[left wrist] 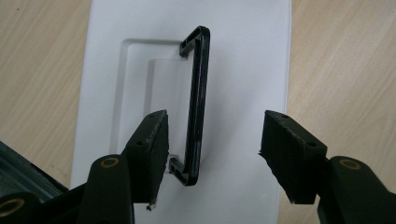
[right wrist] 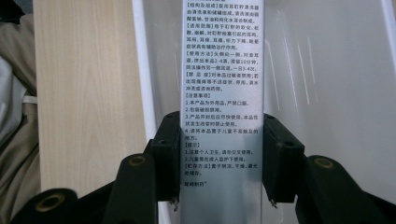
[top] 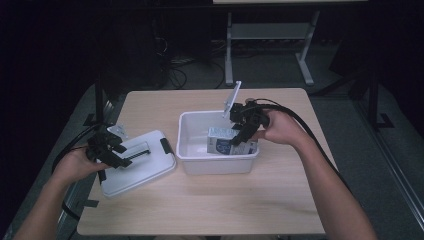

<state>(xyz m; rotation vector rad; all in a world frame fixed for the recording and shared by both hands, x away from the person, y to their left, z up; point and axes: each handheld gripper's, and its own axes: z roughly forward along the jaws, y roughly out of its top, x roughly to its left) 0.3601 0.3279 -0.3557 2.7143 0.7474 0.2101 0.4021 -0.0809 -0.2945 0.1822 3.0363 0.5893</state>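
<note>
At the centre of the high view, the right gripper (top: 240, 134) held a small white-and-blue printed cardboard carton (top: 225, 141) inside the white rectangular plastic tub (top: 218, 163), fingers (right wrist: 169, 154) clamped on its narrow sides, its long axis running straight away from them. At lower left, the left gripper (top: 121, 158) hung wide open over the white plastic lid (top: 145, 172) on the wooden bench (top: 210, 210), its black handle (left wrist: 196, 105) between the fingers, untouched.

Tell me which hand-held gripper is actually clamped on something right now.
The right hand-held gripper: its pads press both sides of the printed box over the white bin. The left hand-held gripper hangs open above the lid's black handle.
</note>
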